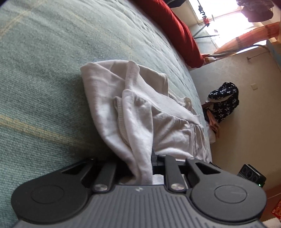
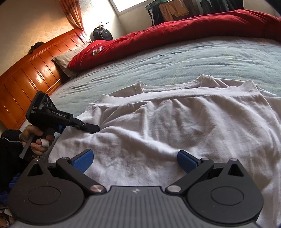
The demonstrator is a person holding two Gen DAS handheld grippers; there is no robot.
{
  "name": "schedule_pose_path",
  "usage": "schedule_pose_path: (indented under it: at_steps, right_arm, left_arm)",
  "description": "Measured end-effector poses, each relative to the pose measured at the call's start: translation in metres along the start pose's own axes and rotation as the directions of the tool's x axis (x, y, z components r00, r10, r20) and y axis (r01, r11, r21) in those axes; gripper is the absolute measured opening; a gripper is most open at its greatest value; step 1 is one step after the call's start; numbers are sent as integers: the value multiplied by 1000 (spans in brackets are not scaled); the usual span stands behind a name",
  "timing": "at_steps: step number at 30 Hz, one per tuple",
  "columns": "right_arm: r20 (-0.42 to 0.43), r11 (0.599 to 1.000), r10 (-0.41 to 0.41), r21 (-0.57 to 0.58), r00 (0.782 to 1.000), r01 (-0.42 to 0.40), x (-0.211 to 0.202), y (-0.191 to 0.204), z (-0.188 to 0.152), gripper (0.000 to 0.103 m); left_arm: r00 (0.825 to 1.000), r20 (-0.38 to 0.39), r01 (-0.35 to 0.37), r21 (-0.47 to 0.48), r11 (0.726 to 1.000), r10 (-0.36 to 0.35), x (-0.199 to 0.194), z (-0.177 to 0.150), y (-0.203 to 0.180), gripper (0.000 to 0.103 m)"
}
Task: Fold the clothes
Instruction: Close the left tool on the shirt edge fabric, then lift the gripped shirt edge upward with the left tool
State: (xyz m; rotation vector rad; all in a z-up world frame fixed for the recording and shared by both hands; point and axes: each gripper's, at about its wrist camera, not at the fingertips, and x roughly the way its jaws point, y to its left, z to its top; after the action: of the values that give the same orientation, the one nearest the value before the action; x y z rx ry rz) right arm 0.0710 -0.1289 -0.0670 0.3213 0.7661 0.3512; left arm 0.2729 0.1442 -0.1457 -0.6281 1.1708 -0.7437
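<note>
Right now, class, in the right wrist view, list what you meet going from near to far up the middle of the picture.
Right gripper → white shirt → green bedspread → red duvet → window.

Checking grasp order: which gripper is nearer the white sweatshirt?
Left. The left gripper is clamped on the white sweatshirt; the right gripper hovers open above it.

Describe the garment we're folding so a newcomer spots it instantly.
Start at the wide bed with the grey-green blanket and the red duvet heaped along its far side. On the near part of the blanket lies the white sweatshirt, the only white thing, ribbed at neck and hem, its edge pinched in the left tongs.
</note>
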Motion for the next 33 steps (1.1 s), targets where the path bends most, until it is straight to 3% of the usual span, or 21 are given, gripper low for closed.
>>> schedule_pose_path:
  at_steps: [4,12,33]
  right_arm:
    - [0,1000,-4,0,1000,4,-2,1,0,103]
    - [50,1000,-11,-1,999,11,-22,2,2,103]
    - [178,998,4,53,984,-14,-76,-25,-12,103]
  left_arm:
    - [997,6,-83,-5,997,83,-2,-2,-19,17]
    - [974,9,-226,73,971,226,-5,-1,-57,11]
    - [975,85,-220,202,954,207,-4,6,-172,11]
